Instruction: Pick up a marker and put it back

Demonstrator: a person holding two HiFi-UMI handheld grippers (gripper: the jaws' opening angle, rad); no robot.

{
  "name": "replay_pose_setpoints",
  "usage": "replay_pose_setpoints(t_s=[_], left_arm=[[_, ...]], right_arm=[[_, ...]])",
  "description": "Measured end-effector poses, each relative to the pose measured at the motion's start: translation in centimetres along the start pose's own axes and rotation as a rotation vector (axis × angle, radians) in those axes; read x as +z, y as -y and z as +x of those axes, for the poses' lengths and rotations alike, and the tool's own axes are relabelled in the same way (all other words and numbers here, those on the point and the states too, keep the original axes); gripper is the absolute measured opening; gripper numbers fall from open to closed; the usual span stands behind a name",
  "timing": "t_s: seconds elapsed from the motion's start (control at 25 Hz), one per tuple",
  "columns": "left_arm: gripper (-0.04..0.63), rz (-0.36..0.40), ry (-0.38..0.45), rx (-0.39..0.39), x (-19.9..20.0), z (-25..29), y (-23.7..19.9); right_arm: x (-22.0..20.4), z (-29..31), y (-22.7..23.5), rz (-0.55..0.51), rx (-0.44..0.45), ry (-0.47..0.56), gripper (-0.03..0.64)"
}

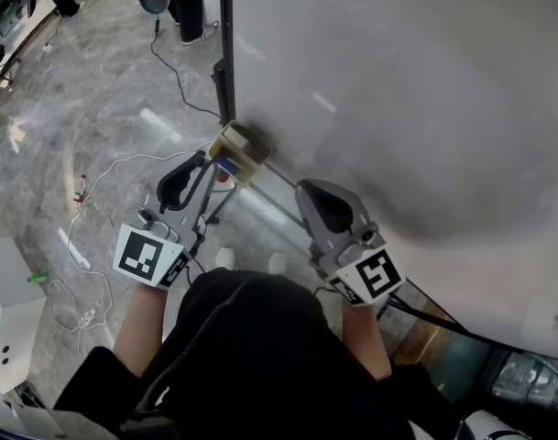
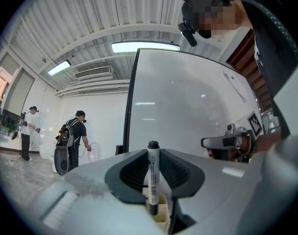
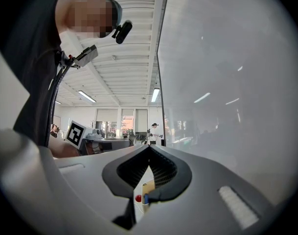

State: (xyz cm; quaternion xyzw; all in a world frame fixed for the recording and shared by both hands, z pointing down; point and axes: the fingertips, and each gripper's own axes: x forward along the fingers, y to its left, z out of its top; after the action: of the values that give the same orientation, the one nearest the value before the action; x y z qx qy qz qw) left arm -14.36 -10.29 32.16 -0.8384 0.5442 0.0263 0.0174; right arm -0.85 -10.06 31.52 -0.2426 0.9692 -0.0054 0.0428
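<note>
Left gripper (image 1: 208,166) held level, its dark ribbed fingers (image 2: 129,173) pinching 1 white-bodied marker with a black cap (image 2: 153,177). The marker stands upright, cap up, with its lower end inside the small beige open-top holder box (image 1: 240,148). In the head view the box sits at 1 o'clock of the left fingers, touching or just beside them.

Right gripper (image 1: 308,191) also level, at 3 o'clock of the left one and apart from it. Its fingers (image 3: 134,170) are pressed together at the tips with nothing between them. Through the gap below the tips, the right gripper view shows the same box with 1 red end (image 3: 137,198) and 1 blue end (image 3: 145,198) in it.

Edges: the large white whiteboard (image 1: 398,90) fills the head view from 12 to 4 o'clock. Its dark left frame edge (image 1: 225,44) runs from 12 o'clock down to the box, and both grippers are close to the board's lower edge.

Open room: grey marbled floor (image 1: 95,117) from 8 to 11 o'clock, crossed by a loose white cable (image 1: 104,177) at 9 o'clock. 2 people (image 2: 76,131) stand far off at 9 o'clock in the left gripper view, well apart from the board.
</note>
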Motion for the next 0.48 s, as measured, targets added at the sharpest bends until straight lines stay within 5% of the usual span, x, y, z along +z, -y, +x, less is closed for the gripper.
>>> replay_pose_setpoints(t_s=[0.48], left_arm=[[0.080, -0.010, -0.021, -0.053, -0.7, 1.5, 0.5]], right_arm=[[0.4, -1.1, 0.4, 0.000, -0.054, -0.012, 0.009]])
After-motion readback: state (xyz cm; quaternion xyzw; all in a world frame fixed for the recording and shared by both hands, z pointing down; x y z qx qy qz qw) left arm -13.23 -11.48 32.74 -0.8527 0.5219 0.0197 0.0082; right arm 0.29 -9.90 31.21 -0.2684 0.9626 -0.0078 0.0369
